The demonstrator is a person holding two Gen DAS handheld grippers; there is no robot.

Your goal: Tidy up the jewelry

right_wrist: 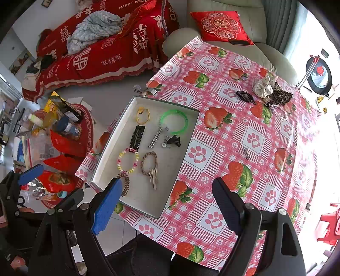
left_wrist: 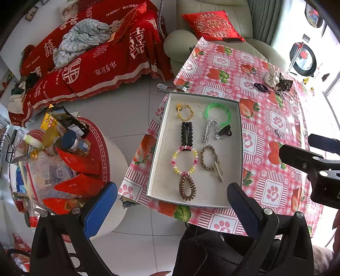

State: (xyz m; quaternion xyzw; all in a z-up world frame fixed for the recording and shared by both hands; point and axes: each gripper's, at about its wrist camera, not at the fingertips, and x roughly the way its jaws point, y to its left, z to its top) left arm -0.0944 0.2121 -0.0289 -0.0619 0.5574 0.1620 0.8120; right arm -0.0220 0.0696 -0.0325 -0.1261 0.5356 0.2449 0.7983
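A shallow white tray (left_wrist: pixel 230 163) (right_wrist: pixel 170 172) lies on the strawberry tablecloth (left_wrist: pixel 265 118) (right_wrist: pixel 223 131). In it are a green bangle (left_wrist: pixel 217 113) (right_wrist: pixel 174 121), a yellow hair tie (left_wrist: pixel 184 111), a black clip (left_wrist: pixel 187 133), a beaded bracelet (left_wrist: pixel 184 158) (right_wrist: pixel 128 160), a braided bracelet (left_wrist: pixel 209 157) and a brown coil tie (left_wrist: pixel 187 187). Loose on the cloth lie a cream scrunchie (right_wrist: pixel 263 87), a leopard scrunchie (right_wrist: pixel 278 96), a black coil tie (right_wrist: pixel 244 95) and a small silver piece (right_wrist: pixel 246 153). My left gripper (left_wrist: pixel 172 210) hangs open over the tray's near edge. My right gripper (right_wrist: pixel 167 203) is open above the near cloth, empty.
A round side table (left_wrist: pixel 99 148) crowded with bottles and red packets stands left of the cloth. Behind are a red-covered sofa (left_wrist: pixel 95 53) and a cream armchair (left_wrist: pixel 212 19) with a red cushion. Keys (left_wrist: pixel 167 87) lie at the cloth's far edge. Grey floor tiles show between.
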